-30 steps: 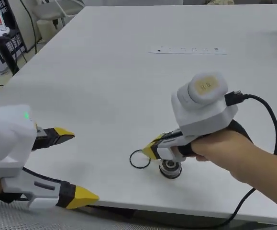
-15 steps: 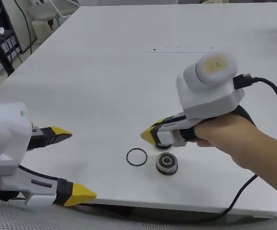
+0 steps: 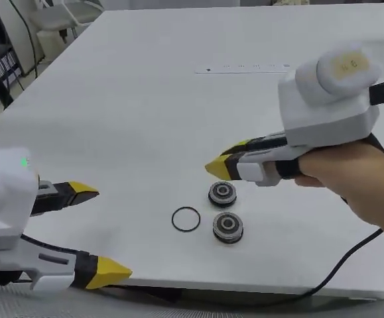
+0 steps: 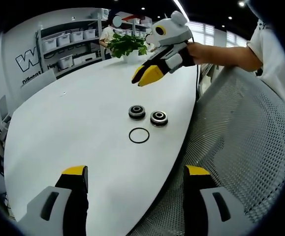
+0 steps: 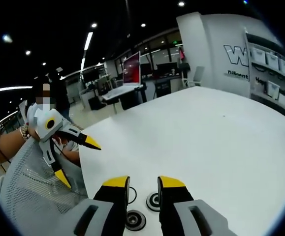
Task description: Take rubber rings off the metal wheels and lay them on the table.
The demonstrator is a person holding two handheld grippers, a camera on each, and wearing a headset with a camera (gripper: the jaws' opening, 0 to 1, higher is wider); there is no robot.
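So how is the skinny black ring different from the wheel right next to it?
The ring is a thin loop, and you can see the table through it; the wheel is thick, with a shiny metal middle. The ring lies nearly flat; the wheel stands taller. Both are round and dark, and both lie on the white table.

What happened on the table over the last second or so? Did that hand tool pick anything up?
The right gripper rose up and away from the parts, empty, uncovering a second wheel behind the first wheel. The loose rubber ring lies flat on the table beside them as before, and the left gripper stays wide open at the near edge.
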